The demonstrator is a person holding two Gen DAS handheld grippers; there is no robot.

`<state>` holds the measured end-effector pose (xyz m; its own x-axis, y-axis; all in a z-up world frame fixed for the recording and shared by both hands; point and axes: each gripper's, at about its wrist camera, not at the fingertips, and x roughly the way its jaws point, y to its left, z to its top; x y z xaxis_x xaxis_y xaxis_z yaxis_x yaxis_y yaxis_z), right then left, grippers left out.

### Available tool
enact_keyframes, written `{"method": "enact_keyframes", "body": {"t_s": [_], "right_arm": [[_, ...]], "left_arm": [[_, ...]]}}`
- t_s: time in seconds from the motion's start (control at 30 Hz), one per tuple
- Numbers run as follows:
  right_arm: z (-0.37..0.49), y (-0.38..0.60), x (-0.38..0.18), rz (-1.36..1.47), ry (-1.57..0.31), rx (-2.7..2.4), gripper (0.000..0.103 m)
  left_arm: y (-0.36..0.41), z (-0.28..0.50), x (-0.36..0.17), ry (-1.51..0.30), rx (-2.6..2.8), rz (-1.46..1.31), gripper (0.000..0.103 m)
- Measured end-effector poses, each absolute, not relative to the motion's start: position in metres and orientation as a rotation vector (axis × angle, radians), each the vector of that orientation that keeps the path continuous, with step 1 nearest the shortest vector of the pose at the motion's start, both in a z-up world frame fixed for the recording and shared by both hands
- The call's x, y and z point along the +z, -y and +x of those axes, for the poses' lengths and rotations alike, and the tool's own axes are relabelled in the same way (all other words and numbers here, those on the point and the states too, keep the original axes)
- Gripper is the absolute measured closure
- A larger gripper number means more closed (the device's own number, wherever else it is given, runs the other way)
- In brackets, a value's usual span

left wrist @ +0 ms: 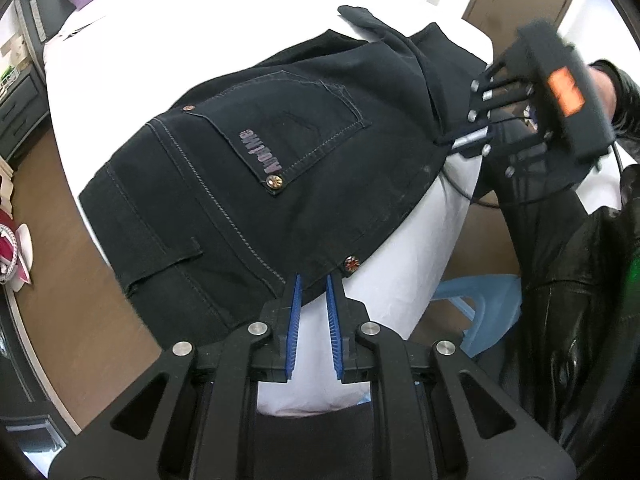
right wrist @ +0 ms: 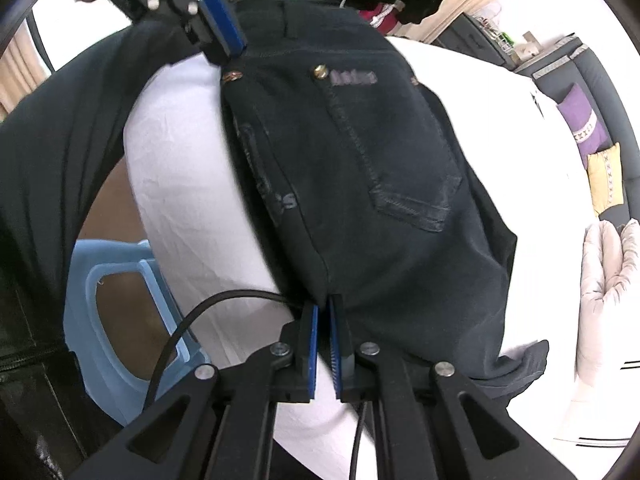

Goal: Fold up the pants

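White bed carries the dark pants, folded near its edge. Left gripper reaches level to the pants' waistband, blue pads parted around the hem. Right gripper is clamped on the pants' fold. Its fingertips disappear under cloth; blur softens the lettering.

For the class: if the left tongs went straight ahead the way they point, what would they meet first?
The left tongs, open, sit at the waistband edge of the dark pants, by a copper rivet. They would probably meet that fabric first.
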<state>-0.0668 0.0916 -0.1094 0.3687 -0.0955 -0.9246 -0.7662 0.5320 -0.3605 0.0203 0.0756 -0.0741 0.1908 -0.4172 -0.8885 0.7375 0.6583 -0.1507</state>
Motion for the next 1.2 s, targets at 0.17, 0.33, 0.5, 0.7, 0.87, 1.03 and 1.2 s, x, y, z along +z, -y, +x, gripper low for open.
{"method": "enact_keyframes", "body": {"t_s": [0.17, 0.33, 0.5, 0.7, 0.87, 1.03, 1.2], "right_arm": [[-0.062, -0.089, -0.115, -0.875, -1.136, 0.495, 0.093], [-0.058, -0.082, -0.111, -0.780, -1.139, 0.460, 0.093], [-0.049, -0.041, -0.086, -0.490, -1.133, 0.405, 0.045], [-0.035, 0.108, -0.031, 0.239, -1.003, 0.307, 0.038], [-0.010, 0.271, -0.028, 0.804, -0.793, 0.129, 0.038], [0.025, 0.343, -0.057, 1.049, -0.736, 0.021, 0.046], [0.059, 0.353, -0.095, 1.102, -0.829, -0.045, 0.049]], "left_arm": [[-0.066, 0.026, -0.048, -1.017, -0.823, 0.270, 0.091], [-0.001, 0.049, -0.052, -0.976, -0.824, 0.116, 0.091], [0.053, 0.054, -0.111, -1.129, -0.787, 0.179, 0.091], [0.034, 0.070, -0.121, -1.178, -0.803, -0.074, 0.091], [0.042, 0.073, -0.122, -1.192, -0.778, -0.084, 0.091], [0.031, 0.071, -0.130, -1.201, -0.764, -0.112, 0.091], [0.022, 0.073, -0.131, -1.211, -0.763, -0.123, 0.091]]}}
